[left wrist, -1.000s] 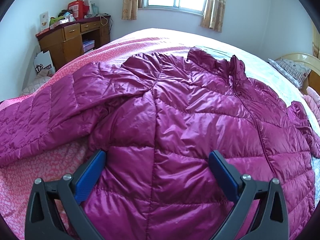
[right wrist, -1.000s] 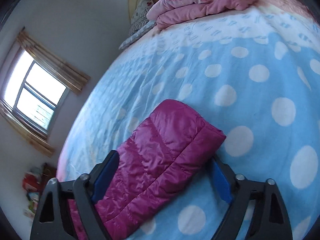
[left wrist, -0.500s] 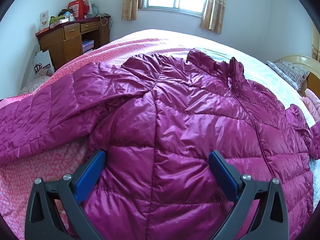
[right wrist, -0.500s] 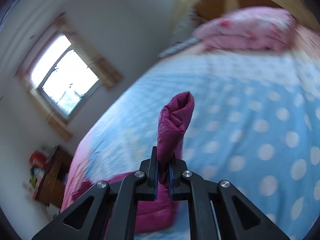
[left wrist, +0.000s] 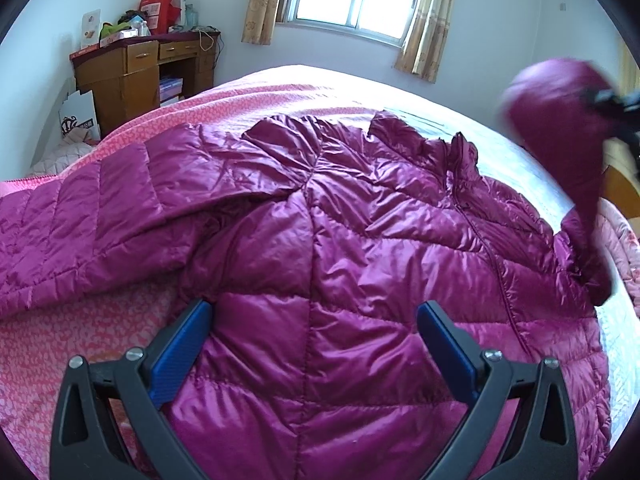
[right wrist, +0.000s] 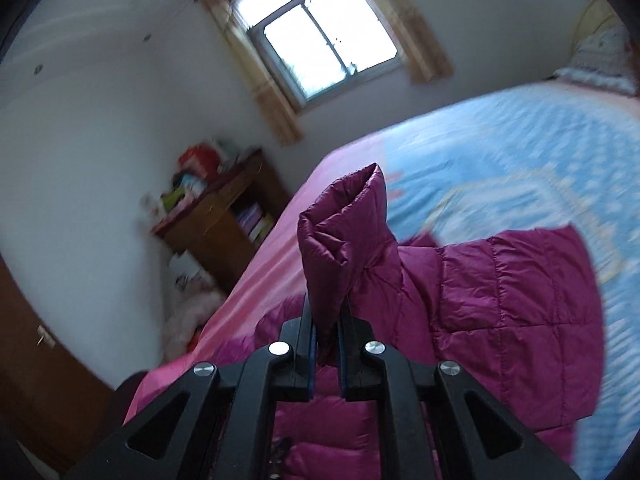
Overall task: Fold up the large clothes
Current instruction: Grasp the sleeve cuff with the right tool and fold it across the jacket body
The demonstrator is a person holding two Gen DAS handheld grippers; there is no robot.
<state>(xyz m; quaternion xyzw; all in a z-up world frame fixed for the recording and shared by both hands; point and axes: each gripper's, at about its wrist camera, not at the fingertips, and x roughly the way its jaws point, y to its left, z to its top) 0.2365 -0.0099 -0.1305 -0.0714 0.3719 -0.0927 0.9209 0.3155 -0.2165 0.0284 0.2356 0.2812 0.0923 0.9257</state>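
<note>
The magenta jacket [left wrist: 320, 240] lies spread face-up on the bed [left wrist: 280, 80]. The right gripper [right wrist: 326, 344] is clamped on its sleeve cuff [right wrist: 344, 240], raised above the jacket's body. The slick quilted fabric could slide out of that narrow pinch — the blur suggests, perhaps, fast motion. The left gripper [left wrist: 314, 340] hangs spread wide over the jacket's hem, gripping nothing, so the body could drag along
</note>
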